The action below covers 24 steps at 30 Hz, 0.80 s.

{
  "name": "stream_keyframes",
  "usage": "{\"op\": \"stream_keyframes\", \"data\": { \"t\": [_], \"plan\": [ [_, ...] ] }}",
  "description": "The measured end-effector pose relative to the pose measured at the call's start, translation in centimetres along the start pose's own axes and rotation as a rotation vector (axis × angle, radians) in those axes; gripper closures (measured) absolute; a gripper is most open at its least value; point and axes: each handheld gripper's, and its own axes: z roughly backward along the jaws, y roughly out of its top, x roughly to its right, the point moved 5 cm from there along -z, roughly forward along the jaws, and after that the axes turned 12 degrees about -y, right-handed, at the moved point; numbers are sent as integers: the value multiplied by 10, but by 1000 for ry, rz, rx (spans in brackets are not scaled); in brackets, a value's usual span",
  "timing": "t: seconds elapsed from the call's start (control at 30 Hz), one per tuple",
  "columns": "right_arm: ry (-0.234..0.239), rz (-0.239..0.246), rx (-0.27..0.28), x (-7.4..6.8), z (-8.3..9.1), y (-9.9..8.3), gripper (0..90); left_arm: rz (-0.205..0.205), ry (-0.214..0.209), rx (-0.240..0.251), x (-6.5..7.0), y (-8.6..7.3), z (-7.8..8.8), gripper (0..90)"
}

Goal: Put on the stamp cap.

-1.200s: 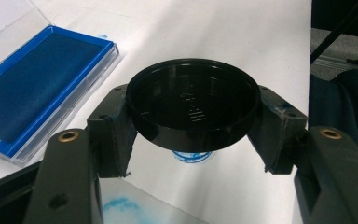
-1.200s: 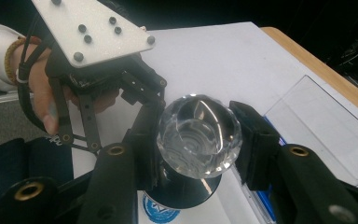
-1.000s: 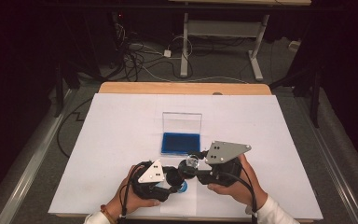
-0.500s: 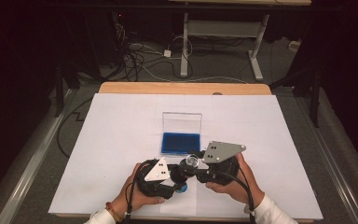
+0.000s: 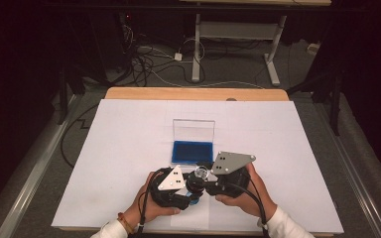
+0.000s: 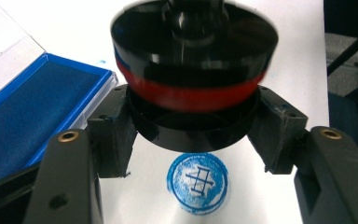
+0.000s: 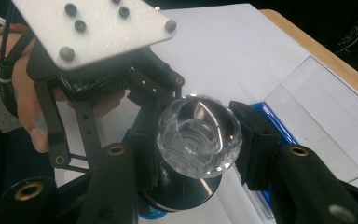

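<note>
Reading the scene from left to right, I find the left hand-held gripper (image 5: 191, 191) near the front edge of the tabletop (image 5: 129, 148), its jaws clamped on the black base of the round stamp (image 6: 193, 84). In the left gripper view the stamp hangs clear of the white paper (image 6: 289, 37), directly above a round blue imprint (image 6: 197, 182) already printed there. Just right of it, the right hand-held gripper (image 5: 204, 177) is closed on the stamp's clear faceted knob (image 7: 198, 135), so I hold one stamp with both tools. Behind both, toward the middle of the tabletop, the blue ink pad (image 5: 192, 151) lies open with its clear lid (image 5: 194, 130) raised. I judge the main risk to be a double or smeared mark: if I lower the stamp slightly off the existing imprint, or let it slide sideways on contact, the two prints will overlap. A second risk is the split grip; if my two hands move apart or twist unevenly, the knob could slip from the right jaws or the base tilt in the left ones, and an inked rim would then touch the paper first. A third is carrying the stamp across to the pad too low, which would drag ink over clean paper.
</note>
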Motion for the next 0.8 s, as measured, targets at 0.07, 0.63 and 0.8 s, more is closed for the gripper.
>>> {"op": "stream_keyframes", "data": {
  "t": [0.07, 0.63, 0.8],
  "plan": [
    [1, 1, -2, -1, 0, 0, 573, 1, -3, 7, 0, 1, 1, 366],
    [8, -7, -7, -2, -2, -1, 572, -12, -1, 24, 1, 3, 3, 366],
    [12, -23, -8, -1, -3, -3, 572, -22, 19, 13, 2, 3, 3, 366]
  ]
}}
